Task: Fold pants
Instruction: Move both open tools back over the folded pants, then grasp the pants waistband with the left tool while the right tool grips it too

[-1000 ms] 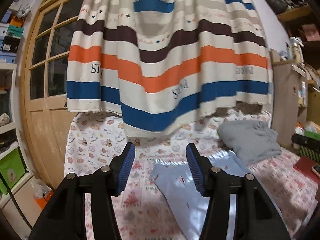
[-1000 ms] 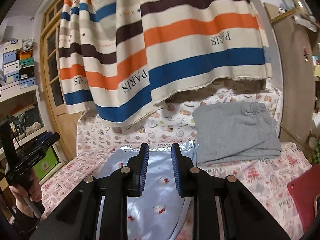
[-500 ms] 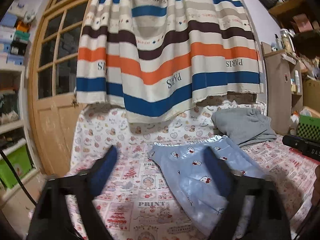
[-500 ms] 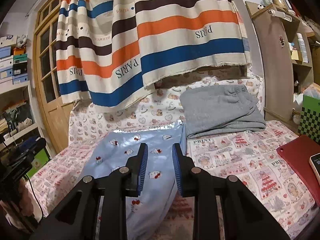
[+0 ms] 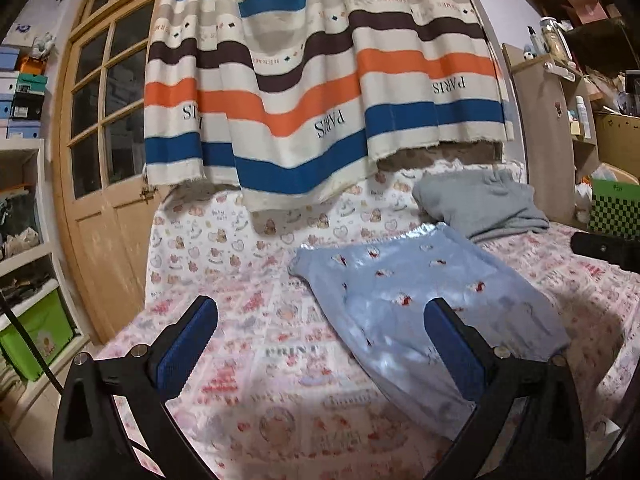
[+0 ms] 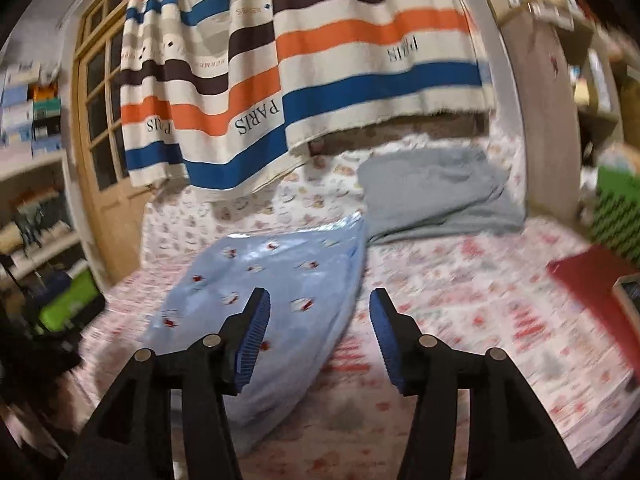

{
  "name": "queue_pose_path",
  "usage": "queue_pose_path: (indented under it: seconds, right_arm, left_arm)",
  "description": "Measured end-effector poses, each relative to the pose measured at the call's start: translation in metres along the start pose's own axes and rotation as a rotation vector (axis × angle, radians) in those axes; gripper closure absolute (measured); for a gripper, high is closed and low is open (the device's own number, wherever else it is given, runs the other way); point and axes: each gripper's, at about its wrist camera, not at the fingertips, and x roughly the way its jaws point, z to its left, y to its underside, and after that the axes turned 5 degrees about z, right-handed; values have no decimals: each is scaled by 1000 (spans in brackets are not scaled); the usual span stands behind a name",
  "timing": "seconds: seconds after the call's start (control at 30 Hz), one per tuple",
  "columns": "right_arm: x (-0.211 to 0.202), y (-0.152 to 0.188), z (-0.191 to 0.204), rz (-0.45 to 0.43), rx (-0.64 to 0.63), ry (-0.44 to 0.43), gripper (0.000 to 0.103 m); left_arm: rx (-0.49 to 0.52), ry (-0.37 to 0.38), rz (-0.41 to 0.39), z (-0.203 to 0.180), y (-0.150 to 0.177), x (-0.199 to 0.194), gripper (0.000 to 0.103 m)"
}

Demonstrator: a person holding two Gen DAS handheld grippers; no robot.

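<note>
Both handheld grippers reach forward and tilt slightly downward. The left gripper [image 5: 322,326] has its two black arms spread very wide, blue-padded fingers [image 5: 188,346] angled outward, jaws opening with nothing clamped between them. The right gripper [image 6: 318,314] holds its jaws about half apart and opening, the ribbed blue pads [image 6: 254,334] facing each other and pressing on nothing. In the left wrist view, a black part of the right gripper shows at the far right edge.

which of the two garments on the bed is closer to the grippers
The light blue pants with small cartoon prints, lying flat just ahead; the grey garment sits farther back.
</note>
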Motion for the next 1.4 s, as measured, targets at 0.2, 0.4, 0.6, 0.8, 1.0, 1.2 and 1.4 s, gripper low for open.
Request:
queue_pose_path:
  seconds: [0.2,0.4,0.6,0.8,1.0,1.2,1.4]
  right_arm:
    - [13,23,14,69,18,-65,49]
    - [18,40,21,97,16,-54,49]
    - [7,39,20,64,-41,-45,49]
    - [7,20,22,58,-105,-201,60]
    - [29,26,30,139,-114,-332,64]
    - [47,50,27,245,-161,-367,59]
    - [48,56,25,296,-263,-388,36]
  left_arm:
    - [-6,26,-6,-17,25,-6,0]
    - [50,76,-33,-35,45,-22,1]
    - [49,170,63,-48,57,-18,35]
    - [56,209,117,-60,60,-10,62]
    - [59,177,163,-63,62,-4,87]
    - [11,256,186,-50,46,-3,89]
    - [20,294,190,-49,18,5,89]
